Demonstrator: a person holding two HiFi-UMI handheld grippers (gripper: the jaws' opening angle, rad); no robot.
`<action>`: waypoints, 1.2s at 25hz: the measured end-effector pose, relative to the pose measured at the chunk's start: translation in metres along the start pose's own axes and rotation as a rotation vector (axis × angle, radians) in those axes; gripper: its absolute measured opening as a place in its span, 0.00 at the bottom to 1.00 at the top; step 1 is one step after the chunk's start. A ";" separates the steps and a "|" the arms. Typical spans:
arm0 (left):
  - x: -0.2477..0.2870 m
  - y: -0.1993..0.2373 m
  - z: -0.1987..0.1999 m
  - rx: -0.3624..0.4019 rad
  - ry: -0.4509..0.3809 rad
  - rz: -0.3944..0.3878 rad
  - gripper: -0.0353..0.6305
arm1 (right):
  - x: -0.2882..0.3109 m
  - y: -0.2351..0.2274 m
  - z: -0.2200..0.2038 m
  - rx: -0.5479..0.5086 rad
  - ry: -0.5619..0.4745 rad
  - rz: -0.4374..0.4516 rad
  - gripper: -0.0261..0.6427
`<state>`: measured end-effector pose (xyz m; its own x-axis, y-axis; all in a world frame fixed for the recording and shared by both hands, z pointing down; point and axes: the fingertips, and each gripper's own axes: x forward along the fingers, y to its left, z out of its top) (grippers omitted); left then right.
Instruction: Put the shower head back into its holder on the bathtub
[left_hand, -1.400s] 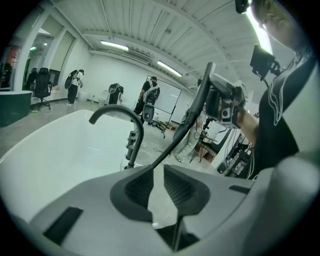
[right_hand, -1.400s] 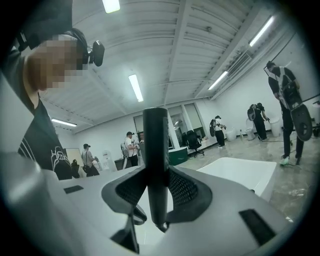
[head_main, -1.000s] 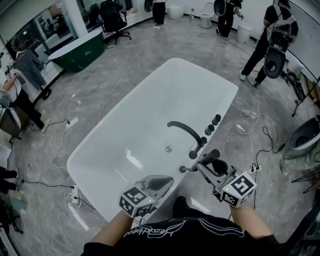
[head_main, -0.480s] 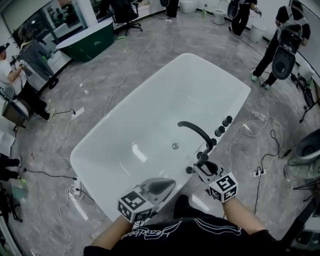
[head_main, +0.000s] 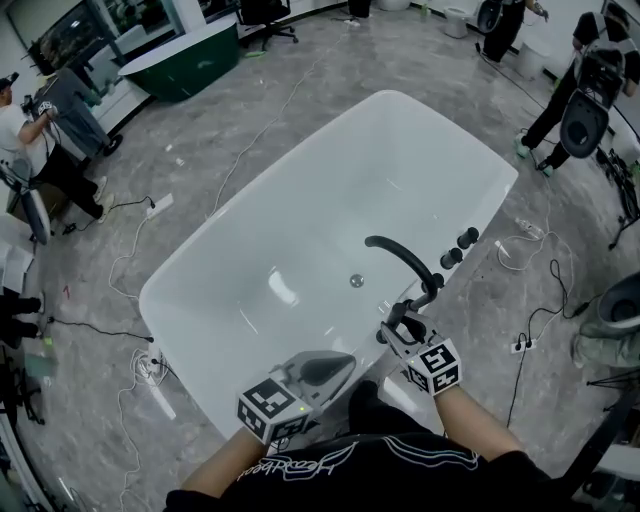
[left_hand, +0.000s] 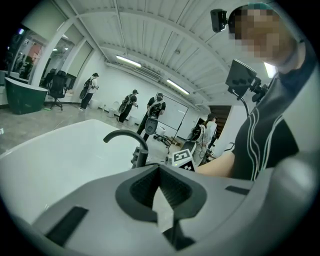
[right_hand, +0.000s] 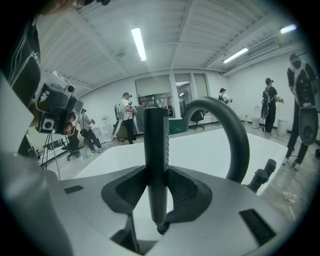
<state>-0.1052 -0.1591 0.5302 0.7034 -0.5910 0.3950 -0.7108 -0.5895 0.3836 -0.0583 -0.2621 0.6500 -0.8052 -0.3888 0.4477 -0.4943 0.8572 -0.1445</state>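
As right gripper (head_main: 398, 328) drops lower, shower head (right_hand: 156, 150) stays clamped

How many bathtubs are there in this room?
2. A white bathtub lies right in front of the person, and a dark green bathtub stands far off at the upper left. Others may lie outside the view.

The slim, dark, rod-shaped shower head (right_hand: 156, 150) is standing upright, with a lengthwise groove running down its shaft and a small rounded knob showing at its lower end. The pads of the right gripper (right_hand: 159, 196) are pinching it from both sides. It is sitting at the right long rim of the white, glossy, round-cornered bathtub (head_main: 300, 190), towards the tub's near end. Whether its foot is resting in the holder cannot be told.
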 end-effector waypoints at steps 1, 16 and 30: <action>0.001 0.001 -0.001 -0.001 0.004 0.000 0.06 | 0.004 -0.001 -0.008 0.003 0.014 -0.002 0.24; -0.003 0.020 -0.012 -0.043 0.037 0.025 0.06 | 0.029 -0.010 -0.087 -0.002 0.185 -0.038 0.24; -0.022 0.005 -0.017 -0.044 0.053 0.008 0.06 | 0.014 0.005 -0.081 -0.079 0.228 -0.059 0.25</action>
<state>-0.1243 -0.1398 0.5375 0.6972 -0.5651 0.4411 -0.7168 -0.5593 0.4165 -0.0451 -0.2360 0.7268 -0.6763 -0.3605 0.6424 -0.5038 0.8626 -0.0463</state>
